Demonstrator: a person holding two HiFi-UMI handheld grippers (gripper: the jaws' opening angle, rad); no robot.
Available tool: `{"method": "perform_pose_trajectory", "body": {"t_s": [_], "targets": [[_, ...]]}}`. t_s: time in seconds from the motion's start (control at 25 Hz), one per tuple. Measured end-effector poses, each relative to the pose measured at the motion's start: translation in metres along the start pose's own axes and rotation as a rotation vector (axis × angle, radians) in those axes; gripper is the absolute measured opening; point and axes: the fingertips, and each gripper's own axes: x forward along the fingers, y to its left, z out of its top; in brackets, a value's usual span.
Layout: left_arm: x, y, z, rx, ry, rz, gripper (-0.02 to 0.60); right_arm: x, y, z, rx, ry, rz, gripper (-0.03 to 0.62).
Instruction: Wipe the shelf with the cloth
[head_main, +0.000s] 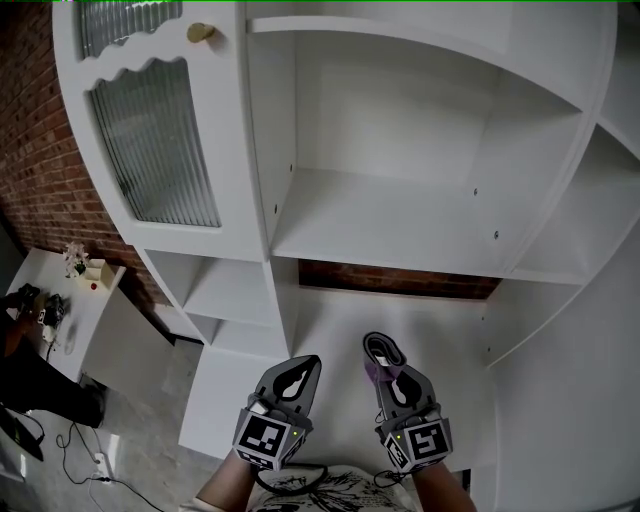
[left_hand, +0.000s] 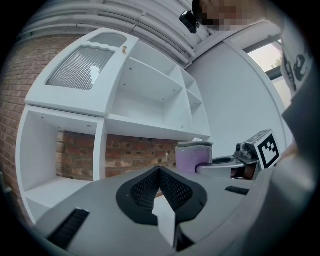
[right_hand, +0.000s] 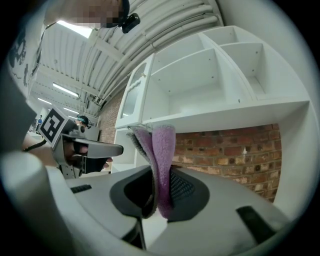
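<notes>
Fingers (right_hand: 184, 186) of the right gripper (right_hand: 160, 191): clenched on the cloth (right_hand: 162, 150), a folded purple piece with a grey edge, standing upright out of the pads and rising above the tips. Fingers (left_hand: 175, 188) of the left gripper (left_hand: 159, 171): pressed together at the tips, nothing between them. Both low and side by side in the head view, close to the body, near each other without touching, tips pointing up toward the white unit (head_main: 270, 150) and clear of it. Just ahead of the tips, a wide white lower ledge (head_main: 340, 320); behind it, a strip of red brick wall (head_main: 400, 278) showing through the open back. Above that strip, the broad white shelf (head_main: 390, 235) of the large middle compartment, with narrower side compartments (head_main: 590, 220) to the right. To the left, a cabinet door (head_main: 155, 140) with ribbed glass and a round brass-coloured knob (head_main: 200, 32), and small open cubbies (head_main: 225, 290) beneath. Farther left and lower down, a small white table (head_main: 100, 310) carrying a little bunch of flowers (head_main: 74, 258), and cables (head_main: 80, 440) on the grey floor.
</notes>
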Motion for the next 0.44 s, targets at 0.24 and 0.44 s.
{"method": "perform_pose_trajectory", "body": {"t_s": [0.24, 0.44], "targets": [[0.008, -0.002, -0.002, 0.006, 0.001, -0.003, 0.014, 0.007, -0.002, -0.001, -0.013, 0.004, 0.003, 0.066], [0.014, -0.005, 0.003, 0.02, 0.004, -0.007, 0.014, 0.01, -0.007, -0.004, -0.007, 0.012, -0.001, 0.066]]}}
